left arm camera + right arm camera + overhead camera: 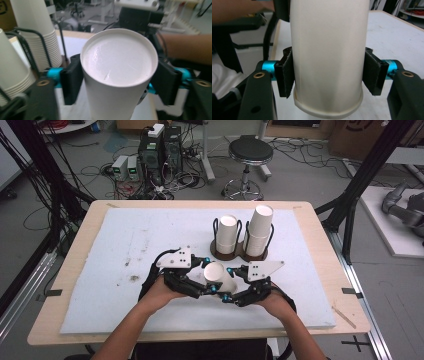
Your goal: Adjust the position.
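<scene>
A white paper cup (219, 276) is held upside down and tilted above the white mat, between the two grippers. My right gripper (228, 283) comes in from the right and is shut on the cup; in the right gripper view both pads (285, 75) press the cup's wall (327, 50) just above its rim. My left gripper (210, 275) comes in from the left. In the left gripper view its jaws straddle the cup (120, 60) below the closed base, one pad (72, 80) close against the wall and a thin gap at the other pad.
A dark two-slot cup holder (239, 254) stands just behind the grippers, with a short cup stack (228, 232) and a taller one (260, 230). The white mat (125, 265) covers the wooden table (75, 250). A stool (250, 155) and computers stand on the floor beyond.
</scene>
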Demonstrator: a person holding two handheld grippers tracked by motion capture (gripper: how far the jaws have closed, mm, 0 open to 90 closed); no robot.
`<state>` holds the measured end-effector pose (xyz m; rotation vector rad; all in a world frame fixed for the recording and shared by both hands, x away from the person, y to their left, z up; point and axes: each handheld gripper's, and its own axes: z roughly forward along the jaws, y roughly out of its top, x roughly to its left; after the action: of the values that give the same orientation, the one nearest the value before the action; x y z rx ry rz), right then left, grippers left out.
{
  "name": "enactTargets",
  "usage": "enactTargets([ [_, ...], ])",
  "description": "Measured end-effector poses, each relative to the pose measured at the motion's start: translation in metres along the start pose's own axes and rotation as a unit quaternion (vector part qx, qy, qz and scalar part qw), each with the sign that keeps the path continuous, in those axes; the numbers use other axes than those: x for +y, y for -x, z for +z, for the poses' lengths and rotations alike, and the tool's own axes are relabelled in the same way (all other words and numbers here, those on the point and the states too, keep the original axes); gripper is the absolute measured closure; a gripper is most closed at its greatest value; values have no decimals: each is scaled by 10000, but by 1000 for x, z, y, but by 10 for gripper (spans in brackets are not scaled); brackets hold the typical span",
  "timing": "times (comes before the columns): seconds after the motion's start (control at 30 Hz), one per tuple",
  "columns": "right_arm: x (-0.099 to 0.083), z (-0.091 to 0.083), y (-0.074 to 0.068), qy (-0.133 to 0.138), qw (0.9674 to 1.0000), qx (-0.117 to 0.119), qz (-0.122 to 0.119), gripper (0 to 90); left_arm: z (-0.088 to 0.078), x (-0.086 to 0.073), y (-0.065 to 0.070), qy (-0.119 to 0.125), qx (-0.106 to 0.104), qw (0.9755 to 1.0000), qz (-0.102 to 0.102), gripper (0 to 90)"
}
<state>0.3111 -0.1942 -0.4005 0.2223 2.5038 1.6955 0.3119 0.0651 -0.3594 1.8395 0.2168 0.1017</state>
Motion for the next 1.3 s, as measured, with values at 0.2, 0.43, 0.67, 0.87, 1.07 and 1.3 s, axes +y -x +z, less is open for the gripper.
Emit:
enactTargets([
  [0.2, 2, 1, 0, -431, 9985, -156, -305, 363, -3, 10, -3, -99, -84, 9998, 182, 206],
  [0.43, 3, 3, -2, -418, 9984, 4, -375, 362, 7, 9, -6, -418, -349, 9983, 209, 232],
  [0.67, 1, 2, 0, -451, 9985, 104, -293, 350, 7, 6, -8, -347, -602, 9974, 187, 360],
  [0.87, -2, 2, 2, 90, 9996, -75, 260, 215, 0, 0, -13, 369, -508, 9979, -127, 357],
  [1.07, -2, 4, 3, 263, 9993, -54, 269, 231, -1, 0, -12, 761, -583, 9952, -200, 358],
  [1.3, -1, -3, 3, 276, 9996, -45, 21, 305, -3, -2, -14, 706, -640, 9952, -209, 361],
])
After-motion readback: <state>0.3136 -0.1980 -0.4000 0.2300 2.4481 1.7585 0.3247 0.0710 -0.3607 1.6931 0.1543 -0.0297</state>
